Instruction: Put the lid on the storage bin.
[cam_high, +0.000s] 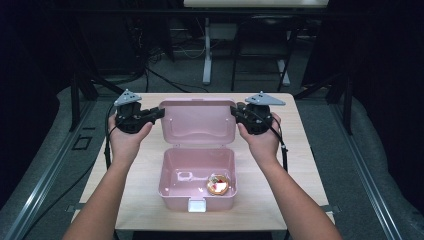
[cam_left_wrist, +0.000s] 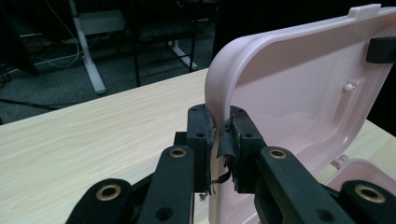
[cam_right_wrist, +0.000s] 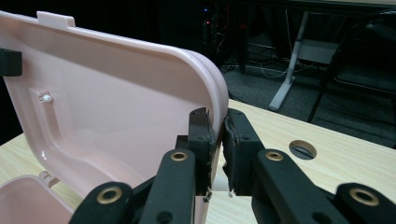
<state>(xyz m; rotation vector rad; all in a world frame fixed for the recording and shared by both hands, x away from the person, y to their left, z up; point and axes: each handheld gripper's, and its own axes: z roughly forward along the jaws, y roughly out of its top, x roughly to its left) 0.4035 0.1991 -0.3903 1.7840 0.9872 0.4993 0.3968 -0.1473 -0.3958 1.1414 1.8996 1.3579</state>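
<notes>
A pink plastic lunch box (cam_high: 172, 196) sits on the wooden table with its lid (cam_high: 197, 121) raised upright. Inside the base lies a small round food item (cam_high: 218, 184), red and orange. My left gripper (cam_high: 161, 113) is shut on the lid's left edge (cam_left_wrist: 214, 93); its jaws clamp that rim in the left gripper view (cam_left_wrist: 220, 140). My right gripper (cam_high: 233, 111) is shut on the lid's right edge (cam_right_wrist: 215, 84), the rim pinched between its jaws in the right gripper view (cam_right_wrist: 218, 144). Both hands hold the grippers level at the lid's upper corners.
The light wooden table (cam_high: 135, 200) has bare room on either side of the box. A round hole (cam_right_wrist: 302, 149) is in the tabletop near the right gripper. Beyond the table stand desk legs (cam_high: 206, 50), cables and a chair on grey floor.
</notes>
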